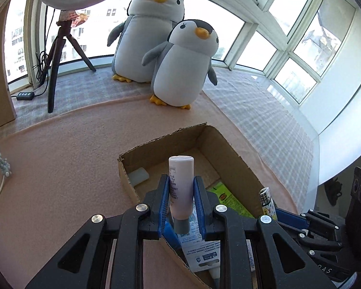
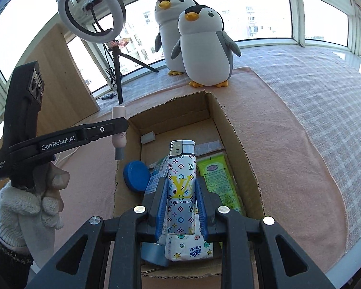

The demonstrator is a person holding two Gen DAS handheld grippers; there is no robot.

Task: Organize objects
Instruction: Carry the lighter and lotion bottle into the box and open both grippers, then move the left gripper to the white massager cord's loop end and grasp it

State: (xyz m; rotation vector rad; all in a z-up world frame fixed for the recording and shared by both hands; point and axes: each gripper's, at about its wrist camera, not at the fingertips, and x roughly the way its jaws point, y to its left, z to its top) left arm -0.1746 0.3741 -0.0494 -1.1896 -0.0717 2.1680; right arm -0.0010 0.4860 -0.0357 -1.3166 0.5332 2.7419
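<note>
- A pink blanket (image 2: 288,149) covers the window ledge surface, with a checked cloth (image 2: 325,91) beyond it toward the windows.
- Two plush penguins (image 1: 180,65) stand at the far edge of the blanket, the smaller one in front of the bigger.
- A ring light on a tripod (image 2: 92,9) stands left of the penguins.
- An open cardboard box (image 2: 238,144) sits on the blanket. Inside lie a green packet (image 2: 219,175) along the right wall, a blue round lid (image 2: 136,175) at the left wall, a small white block (image 2: 148,137) in the far corner, a printed carton (image 1: 199,248) and a Vinda tissue pack (image 2: 192,249) at the near end.
- The left gripper (image 1: 181,192), held by a hand in a white knit glove (image 2: 29,207), has its jaws closed on a pale pink bottle (image 1: 180,187), cap down, held above the box's left wall.
- The right gripper (image 2: 181,197) has its jaws clamped on a patterned lighter (image 2: 181,178), upright, metal head up, held over the box's contents.
- A white cord with grey beads (image 1: 0,163) lies on the blanket, well left of the box.
</note>
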